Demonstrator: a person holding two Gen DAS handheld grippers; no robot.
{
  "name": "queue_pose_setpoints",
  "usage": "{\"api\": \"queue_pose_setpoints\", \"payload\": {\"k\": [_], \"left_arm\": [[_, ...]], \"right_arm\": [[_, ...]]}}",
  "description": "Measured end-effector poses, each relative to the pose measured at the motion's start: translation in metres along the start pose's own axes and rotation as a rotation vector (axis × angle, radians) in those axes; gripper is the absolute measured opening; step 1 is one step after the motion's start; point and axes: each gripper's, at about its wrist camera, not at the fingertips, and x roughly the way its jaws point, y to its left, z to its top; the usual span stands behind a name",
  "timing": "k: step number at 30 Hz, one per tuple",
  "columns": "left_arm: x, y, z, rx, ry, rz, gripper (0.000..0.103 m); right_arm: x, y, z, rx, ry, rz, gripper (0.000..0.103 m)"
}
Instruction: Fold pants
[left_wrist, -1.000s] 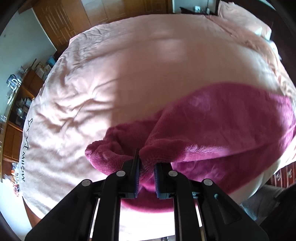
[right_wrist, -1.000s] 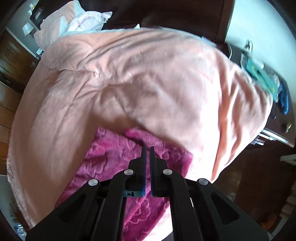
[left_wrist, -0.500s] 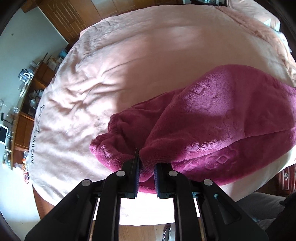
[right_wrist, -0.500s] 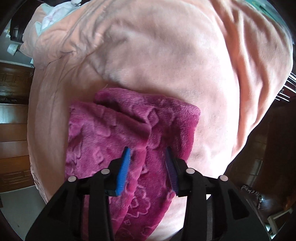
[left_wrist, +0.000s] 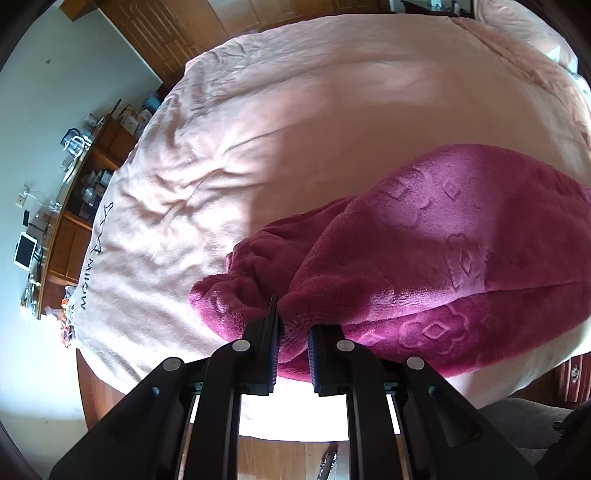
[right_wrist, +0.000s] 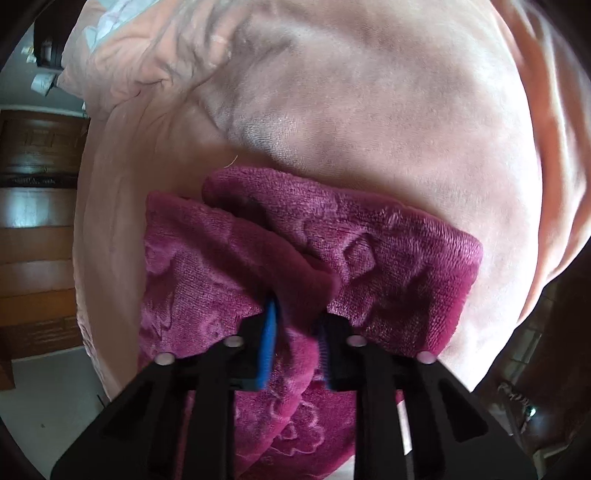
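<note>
Magenta fleece pants (left_wrist: 443, 243) with an embossed flower pattern lie folded lengthwise on a peach bed cover (left_wrist: 295, 110). My left gripper (left_wrist: 291, 317) is shut on a thick fold of the pants at one end, with fabric bunched between the pads. In the right wrist view the other end of the pants (right_wrist: 332, 240) shows two stacked layers on the bed cover (right_wrist: 369, 110). My right gripper (right_wrist: 295, 317) is open, its jaws pressed down into the pants with fabric between them, not pinched.
The bed edge and wooden floor (left_wrist: 280, 458) lie just below my left gripper. A cluttered wooden shelf (left_wrist: 74, 192) stands at the left. Pillows (right_wrist: 122, 48) lie at the head of the bed. Dark wooden furniture (right_wrist: 33, 155) stands beside the bed.
My right gripper opened from shut and dropped down onto the pants end. My left gripper kept its hold and drew back a little, showing more of the pants.
</note>
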Motion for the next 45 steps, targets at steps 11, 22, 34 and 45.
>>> {"api": "queue_pose_setpoints", "payload": {"k": [11, 22, 34, 45], "left_arm": [[-0.004, -0.002, -0.008, 0.027, -0.008, 0.023, 0.012], [0.041, -0.033, -0.068, 0.058, 0.112, 0.015, 0.016], [0.064, -0.017, -0.099, 0.0, 0.178, 0.076, 0.025], [0.069, 0.071, -0.131, -0.466, 0.226, -0.126, 0.028]], "right_arm": [[-0.059, 0.046, 0.007, -0.267, -0.076, -0.025, 0.007], [-0.067, -0.008, 0.008, -0.285, -0.108, -0.224, 0.007], [-0.037, -0.004, 0.011, -0.342, -0.114, -0.319, 0.009], [-0.071, 0.001, -0.01, -0.404, -0.194, -0.399, 0.043]]}}
